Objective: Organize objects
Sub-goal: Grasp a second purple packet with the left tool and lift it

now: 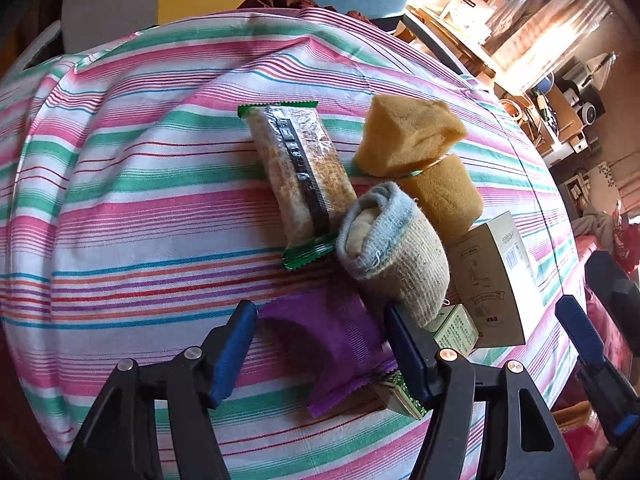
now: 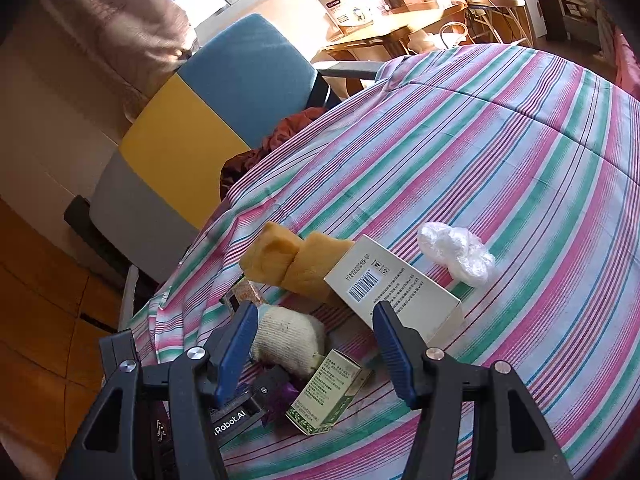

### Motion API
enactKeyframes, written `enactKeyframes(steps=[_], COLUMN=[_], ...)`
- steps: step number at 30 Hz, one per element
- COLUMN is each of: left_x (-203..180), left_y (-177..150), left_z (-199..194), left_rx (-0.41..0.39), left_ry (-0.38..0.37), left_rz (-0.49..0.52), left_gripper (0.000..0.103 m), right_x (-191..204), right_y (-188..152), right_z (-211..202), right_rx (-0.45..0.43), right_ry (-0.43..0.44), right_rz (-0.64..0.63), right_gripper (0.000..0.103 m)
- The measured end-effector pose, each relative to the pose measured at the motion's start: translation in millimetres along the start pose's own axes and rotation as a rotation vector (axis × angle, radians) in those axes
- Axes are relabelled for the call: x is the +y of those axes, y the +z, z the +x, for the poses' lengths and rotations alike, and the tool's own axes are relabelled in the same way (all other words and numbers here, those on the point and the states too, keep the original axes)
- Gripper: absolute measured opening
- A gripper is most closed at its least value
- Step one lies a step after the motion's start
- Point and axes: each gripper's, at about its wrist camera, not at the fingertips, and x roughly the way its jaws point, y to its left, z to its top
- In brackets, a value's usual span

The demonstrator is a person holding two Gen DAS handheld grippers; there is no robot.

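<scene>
Objects lie clustered on a striped cloth point(image 1: 140, 200). My left gripper point(image 1: 320, 344) is open, its jaws either side of a purple packet point(image 1: 332, 344). Beyond it lie a green-ended snack bar point(image 1: 300, 180), a rolled sock point(image 1: 396, 256), a yellow sponge roll point(image 1: 416, 152), a white box point(image 1: 492, 276) and a small green box point(image 1: 456, 328). My right gripper point(image 2: 314, 344) is open above the small green box point(image 2: 328, 396), with the sock point(image 2: 288, 340), white box point(image 2: 392, 280) and sponge roll point(image 2: 296, 260) just ahead. The right gripper also shows at the right of the left wrist view point(image 1: 592, 320).
A crumpled clear plastic bag point(image 2: 456, 256) lies apart on the cloth to the right. A blue, yellow and grey chair point(image 2: 200, 120) stands at the table's far edge with a dark red cloth point(image 2: 272, 144) on it. Desks with clutter stand behind.
</scene>
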Motion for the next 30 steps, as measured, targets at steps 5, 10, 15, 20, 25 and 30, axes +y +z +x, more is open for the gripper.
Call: enactKeyframes(steps=[5, 10, 15, 20, 25, 30], left_x=[-3.7, -9.4, -1.2, 14.6, 24.2, 34.2], left_y=[-0.3, -9.2, -34.7, -61.1, -79.4, -77.8], left_z=[-2.0, -3.9, -19.1, -33.3, -34.3, -37.2], left_rx=[0.01, -0.016, -0.053, -0.07, -0.089, -0.09], left_ry=[0.014, 0.045, 0.057, 0.044, 0.063, 0.015], left_rz=[-0.031, 0.047, 0.222, 0.302, 0.34, 0.298], left_gripper=[0.065, 0.054, 0.053, 0.054, 0.046, 0.046], right_x=[-2.8, -18.0, -39.8, -47.0, -42.8, -39.3], right_y=[0.8, 6.3, 12.0, 11.8, 9.6, 8.4], right_z=[-2.2, -5.8, -10.2, -5.5, -0.9, 1.0], right_rx=[-0.017, -0.043, -0.072, -0.058, -0.049, -0.049], right_ry=[-0.017, -0.024, -0.034, -0.063, -0.104, -0.133], right_rz=[0.009, 0.074, 0.176, 0.207, 0.176, 0.149], right_gripper=[0.061, 0.061, 0.061, 0.061, 0.061, 0.061])
